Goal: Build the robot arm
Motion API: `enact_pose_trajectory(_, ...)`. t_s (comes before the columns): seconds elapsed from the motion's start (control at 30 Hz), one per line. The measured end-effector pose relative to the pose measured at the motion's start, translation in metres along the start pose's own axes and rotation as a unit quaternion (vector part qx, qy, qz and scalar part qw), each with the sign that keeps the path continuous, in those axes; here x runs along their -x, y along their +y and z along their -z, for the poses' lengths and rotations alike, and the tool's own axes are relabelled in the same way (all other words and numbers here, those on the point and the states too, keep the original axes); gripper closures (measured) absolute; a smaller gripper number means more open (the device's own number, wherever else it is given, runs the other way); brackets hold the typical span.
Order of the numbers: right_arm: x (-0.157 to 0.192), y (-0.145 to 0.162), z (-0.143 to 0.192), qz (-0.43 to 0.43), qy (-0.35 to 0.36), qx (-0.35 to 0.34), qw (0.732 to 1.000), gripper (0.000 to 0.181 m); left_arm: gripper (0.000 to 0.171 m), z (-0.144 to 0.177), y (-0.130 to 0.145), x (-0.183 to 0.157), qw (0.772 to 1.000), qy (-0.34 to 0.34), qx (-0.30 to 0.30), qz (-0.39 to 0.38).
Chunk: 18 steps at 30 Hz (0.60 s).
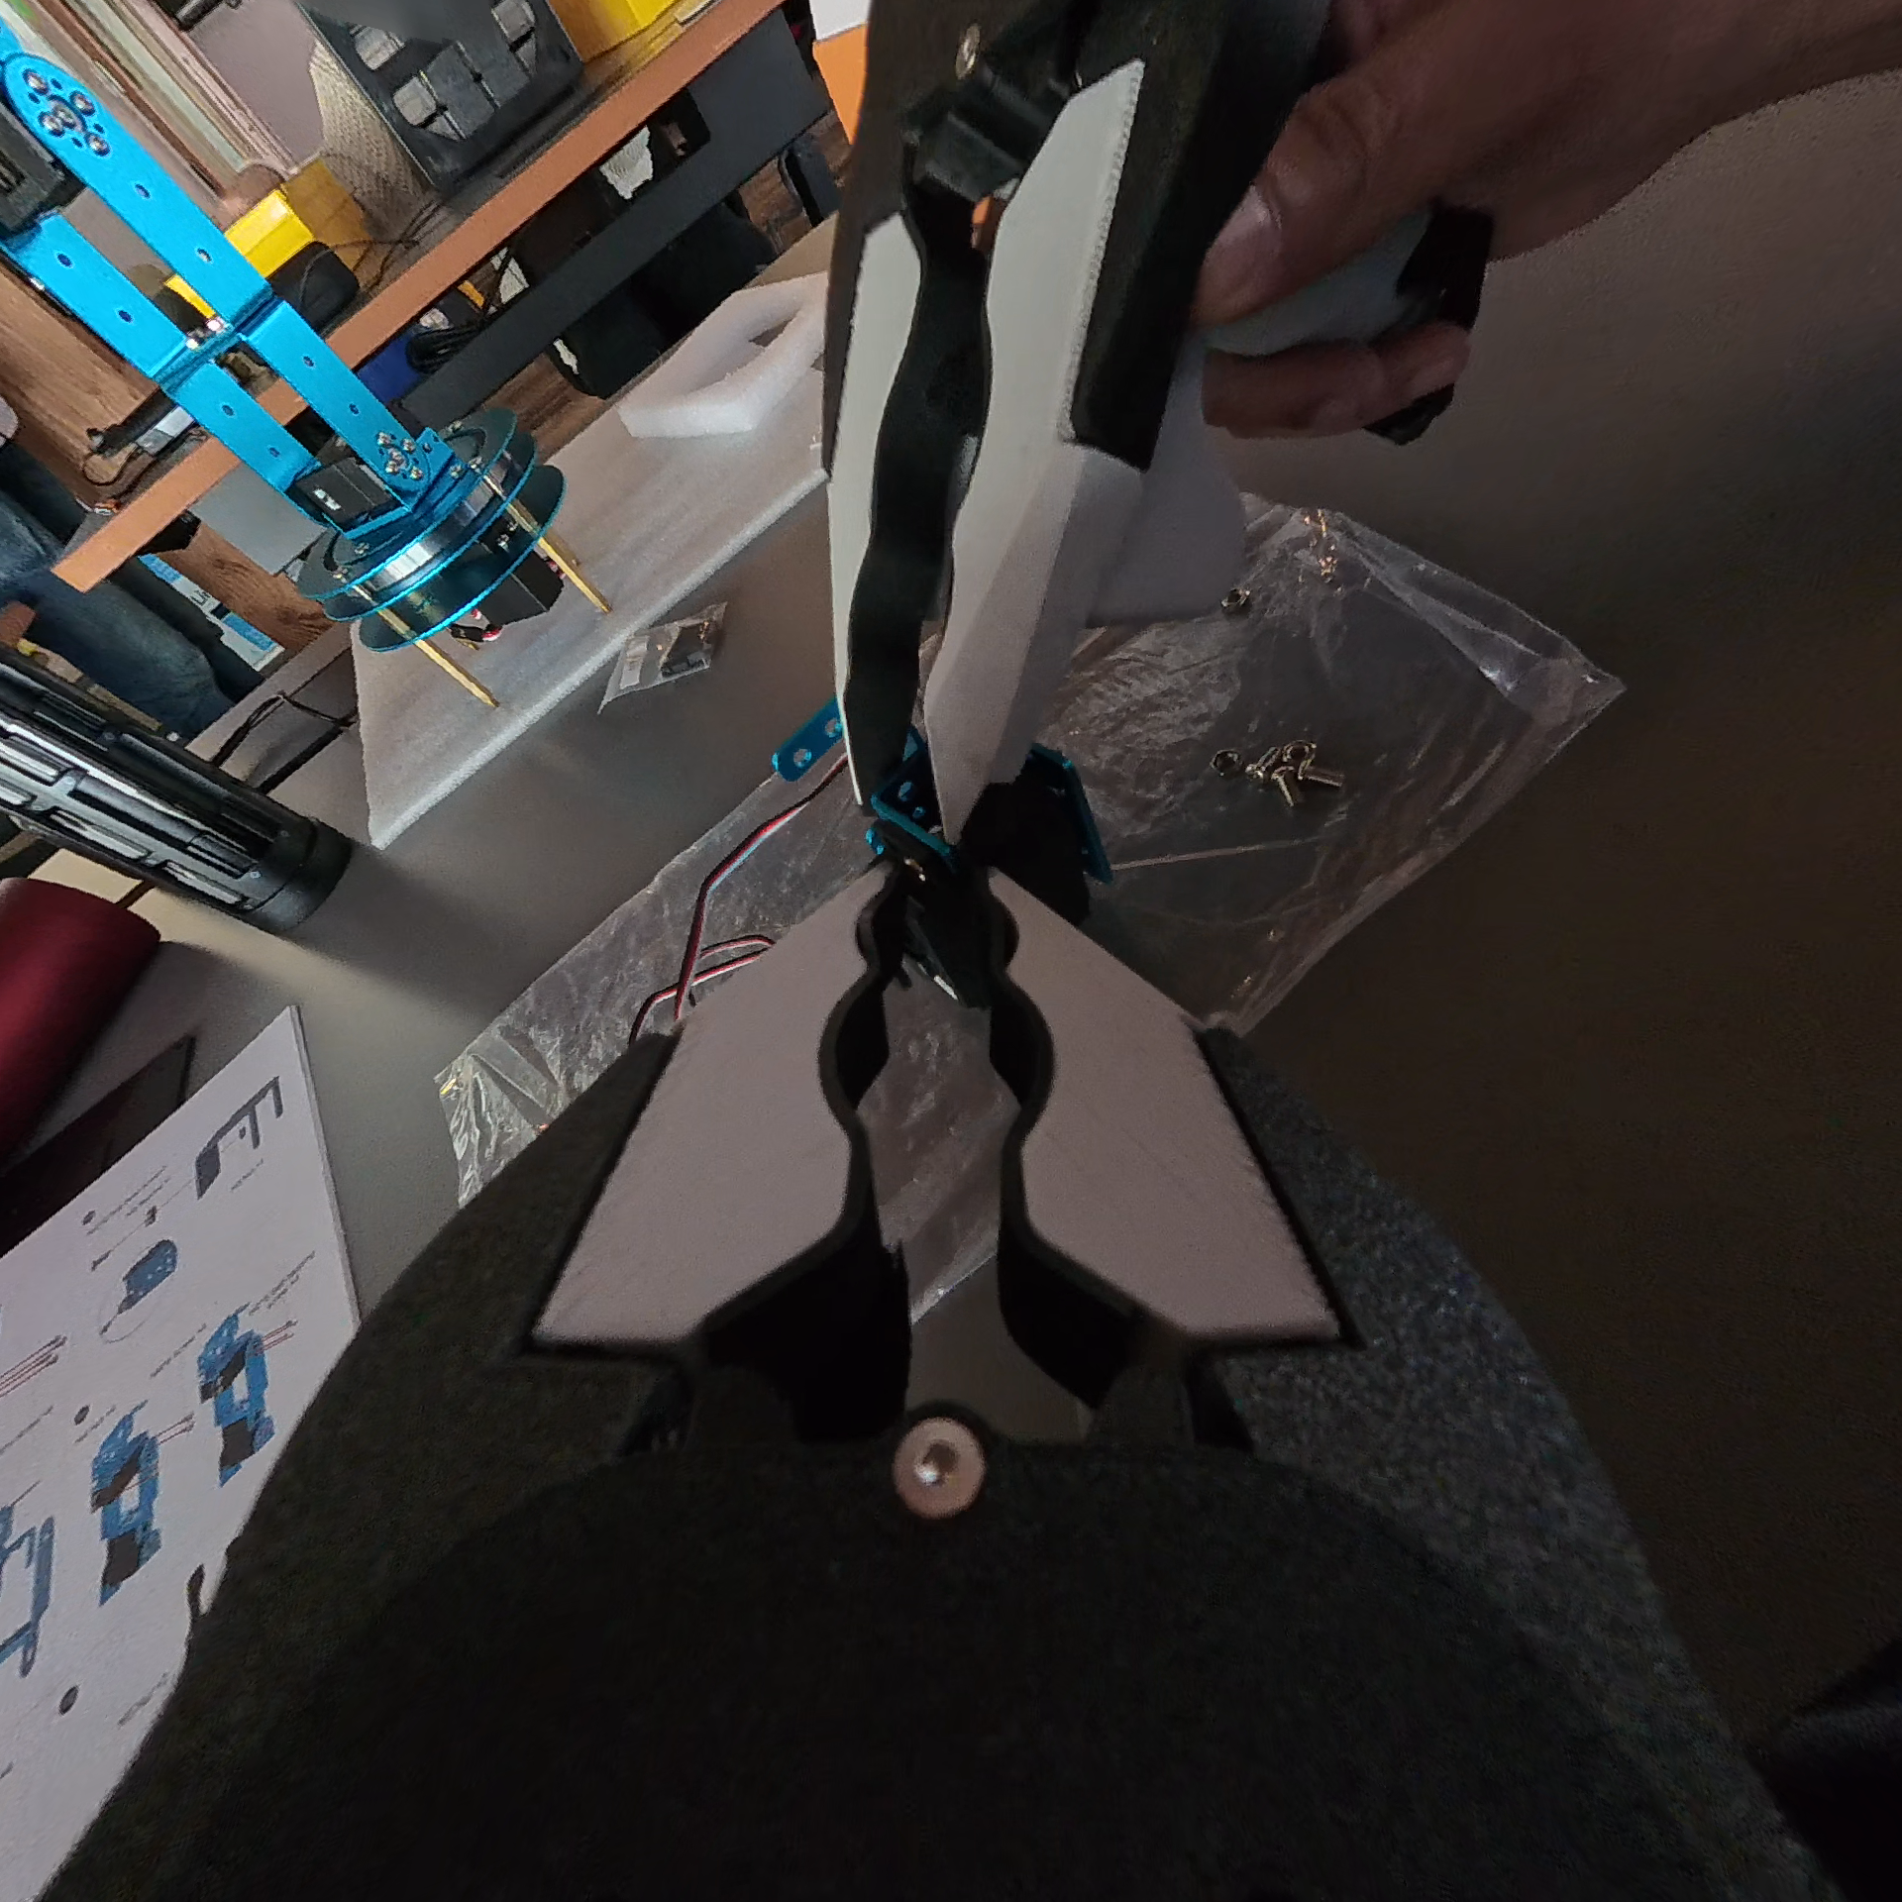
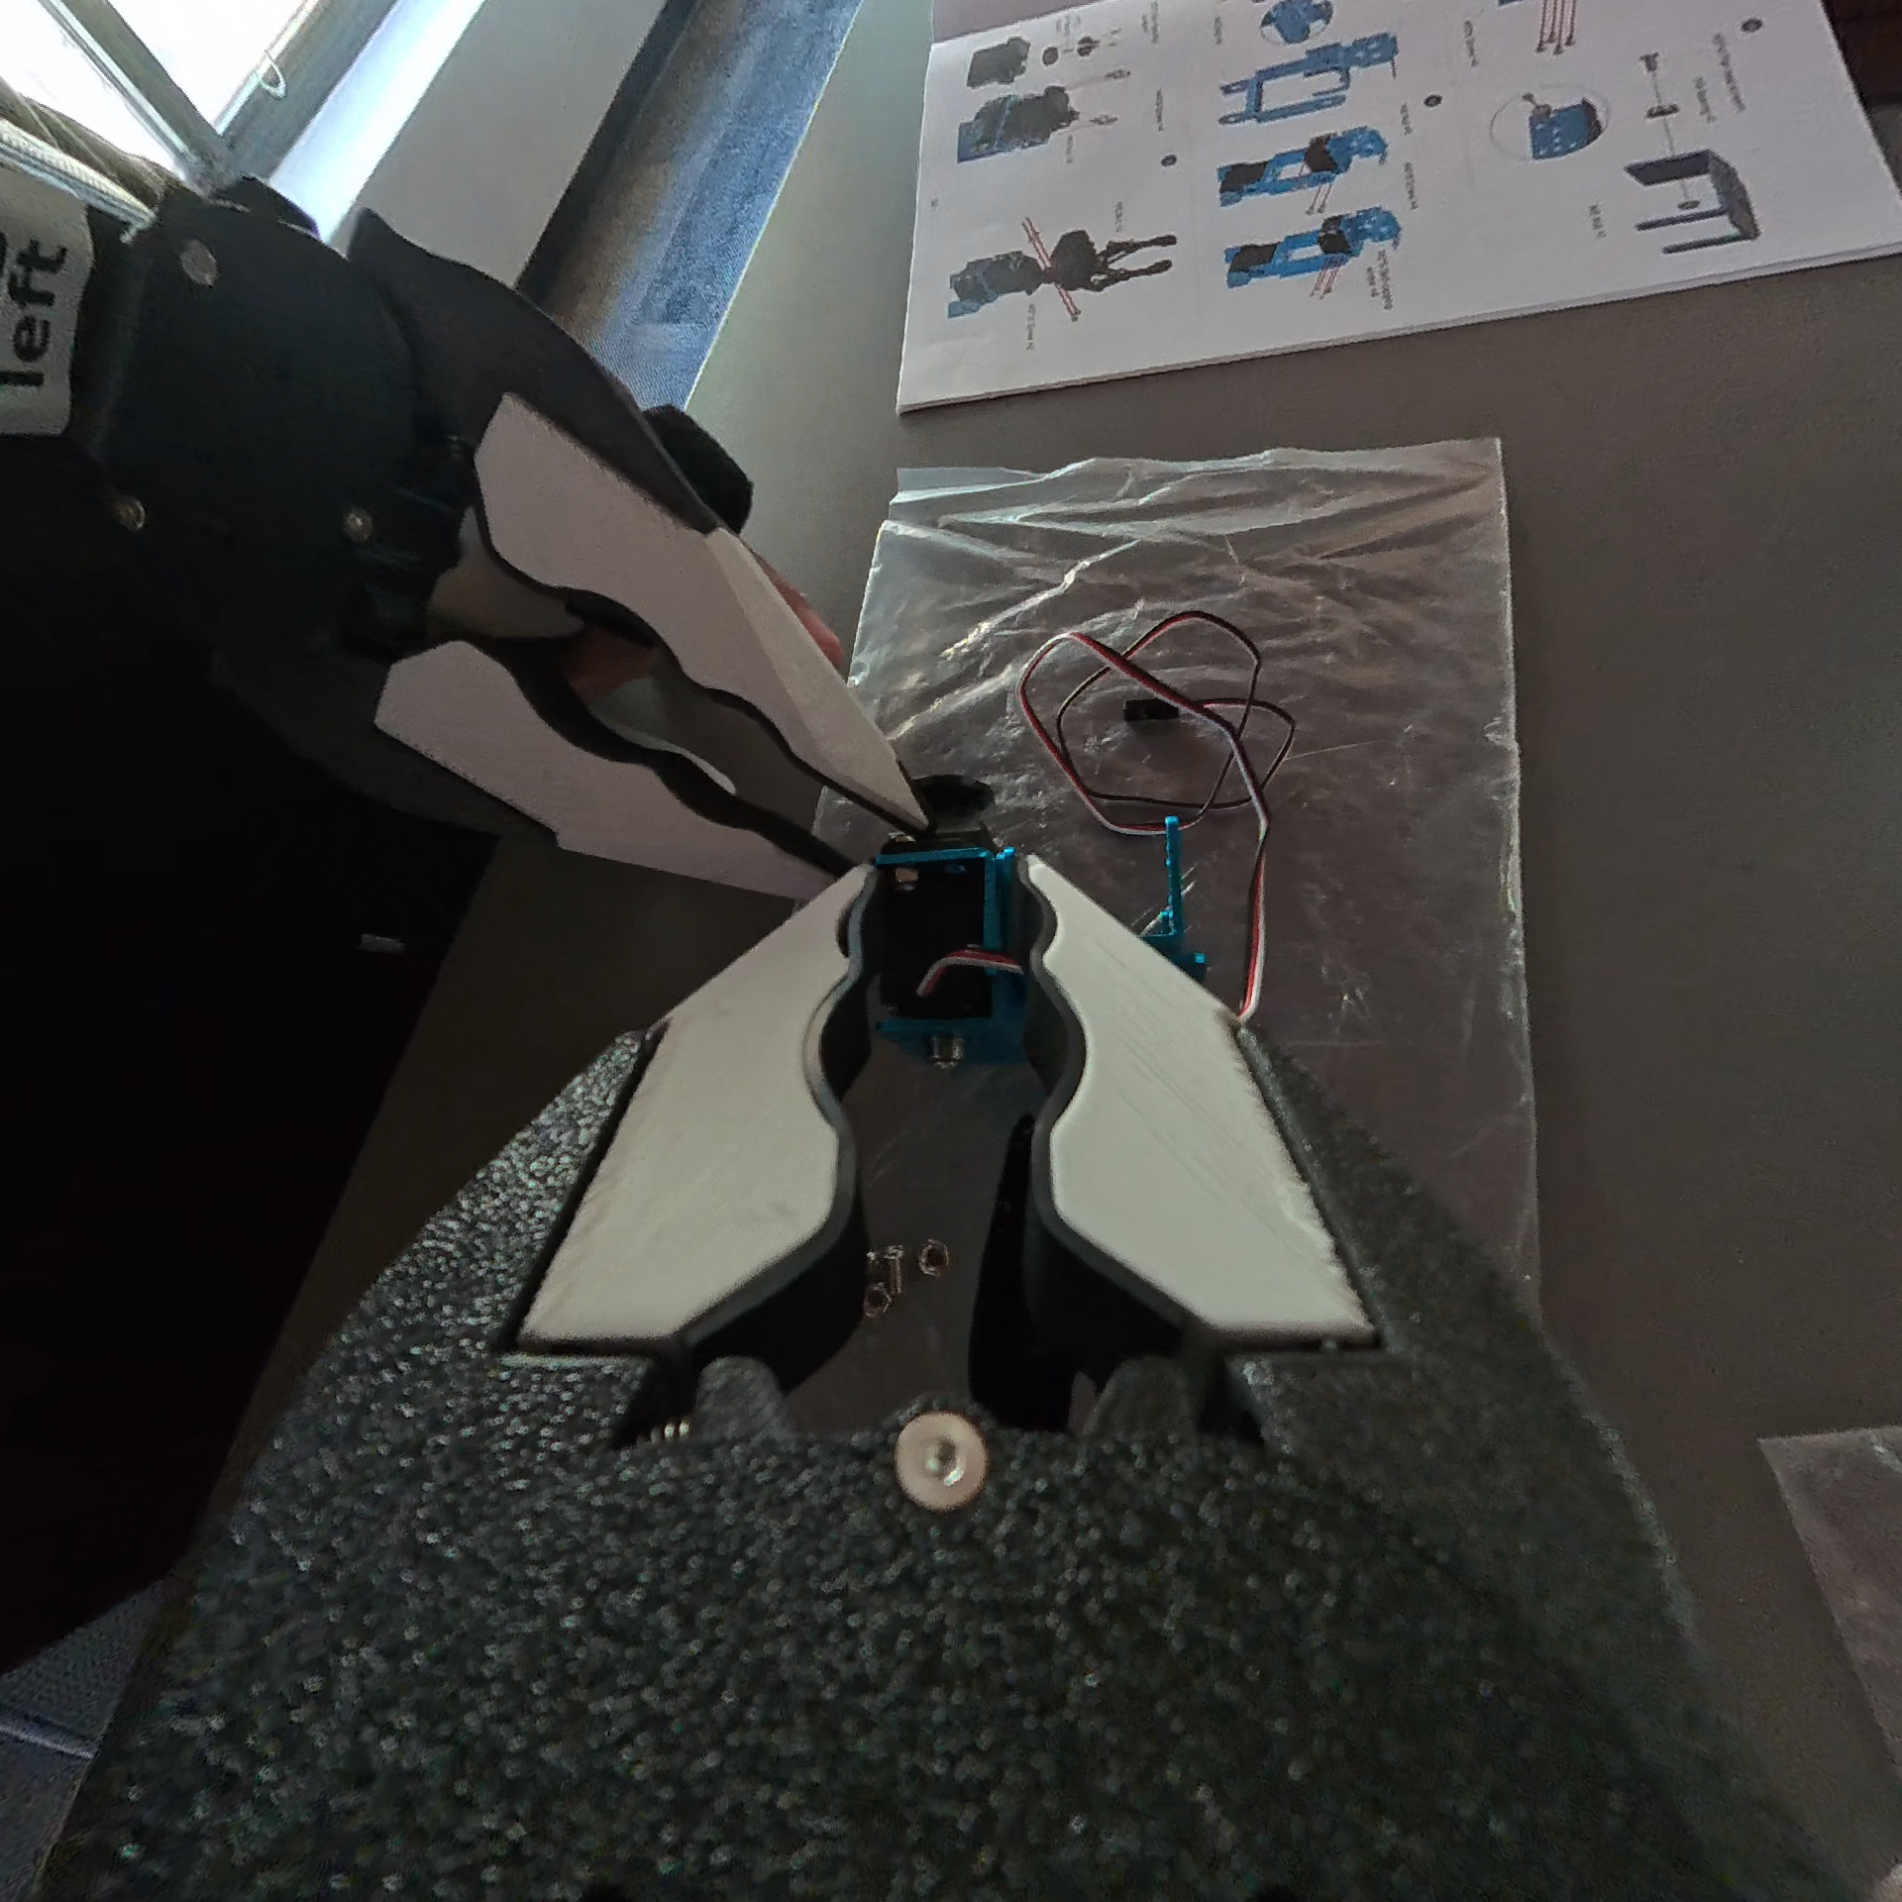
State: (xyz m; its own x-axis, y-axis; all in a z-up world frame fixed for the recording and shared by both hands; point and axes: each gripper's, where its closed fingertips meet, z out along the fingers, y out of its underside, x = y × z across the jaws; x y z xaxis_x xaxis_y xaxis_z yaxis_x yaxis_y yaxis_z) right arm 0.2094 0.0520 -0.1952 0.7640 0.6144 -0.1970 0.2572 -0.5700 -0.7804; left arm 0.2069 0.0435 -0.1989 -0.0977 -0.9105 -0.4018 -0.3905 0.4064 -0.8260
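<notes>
While both grippers meet over the clear bag (image 2: 1214, 659), each pinches part of the same small assembly. In the right wrist view, the right gripper (image 2: 942, 875) has its white fingers (image 2: 710, 1132) closed on a black servo (image 2: 926, 947) seated in a blue bracket (image 2: 993, 926); the servo sits between the fingertips, and a screw head shows at the bracket's near end. Loose screws (image 2: 901, 1276) lie on the bag under the fingers.

Coming in from the left of that view, the left gripper (image 2: 880, 823) has its tips pressed together on the top edge of the same assembly, next to a black round part (image 2: 952, 793). Whether it grips the bracket or the servo flange cannot be told. In the left wrist view, the left gripper (image 1: 931, 885) closes on the dark servo (image 1: 957, 937), and the right gripper (image 1: 901, 793) comes down from above, held by a hand (image 1: 1441, 206).

Just beyond the right fingers, a second blue bracket (image 2: 1173, 895) stands on the bag. The servo's red, white and black wire (image 2: 1153, 720) loops farther out on the bag, ending in a black plug (image 2: 1137, 710).

Past the bag, an instruction sheet (image 2: 1389, 185) lies flat on the grey table (image 2: 1698, 720). In the left wrist view, a blue robot arm (image 1: 309, 412) on a round base stands well apart, with a white foam piece (image 1: 731, 371) behind and shelves (image 1: 463, 237) farthest off.
</notes>
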Motion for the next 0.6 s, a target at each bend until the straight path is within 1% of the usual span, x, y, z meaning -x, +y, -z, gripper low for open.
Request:
enact_pose_trajectory(0.13,0.0001,0.0008,-0.0007,0.006,0.008,0.011,1.0,0.156,0.16,0.0,0.0,-0.0002,1.0,0.001,0.0,0.001)
enact_pose_trajectory(0.23,0.0,-0.0002,0.0005,-0.028,-0.01,0.014,0.999,0.159,0.16,0.0,-0.0001,-0.0005,1.0,-0.002,0.0,-0.003)
enact_pose_trajectory(0.33,0.0002,-0.0019,0.0027,-0.063,-0.039,0.0,0.997,0.166,0.16,0.001,-0.0007,-0.0031,1.0,0.001,-0.004,-0.011)
enact_pose_trajectory(0.37,0.0004,-0.0017,0.0028,-0.063,-0.044,-0.003,0.997,0.166,0.16,0.001,-0.0008,-0.0032,1.0,0.0,-0.004,-0.014)
enact_pose_trajectory(0.4,0.0005,-0.0016,0.0025,-0.054,-0.041,-0.003,0.998,0.165,0.16,0.0008,-0.0007,-0.0029,1.0,-0.002,-0.003,-0.014)
enact_pose_trajectory(0.47,0.0052,-0.0028,0.001,-0.046,-0.047,-0.003,0.998,0.15,0.159,0.0003,-0.0003,-0.0016,1.0,-0.001,-0.001,-0.008)
enact_pose_trajectory(0.5,0.007,-0.0028,0.0014,-0.046,-0.052,0.0,0.998,0.146,0.159,0.0003,-0.0003,-0.0014,1.0,0.004,-0.002,-0.002)
enact_pose_trajectory(0.53,0.0076,-0.0026,0.0017,-0.042,-0.054,0.002,0.998,0.145,0.16,0.0003,-0.0003,-0.0014,1.0,0.007,-0.002,0.001)
enact_pose_trajectory(0.6,0.0039,-0.0015,0.001,-0.028,-0.035,0.003,0.999,0.155,0.16,0.0003,-0.0006,-0.0019,1.0,0.007,-0.003,0.0)
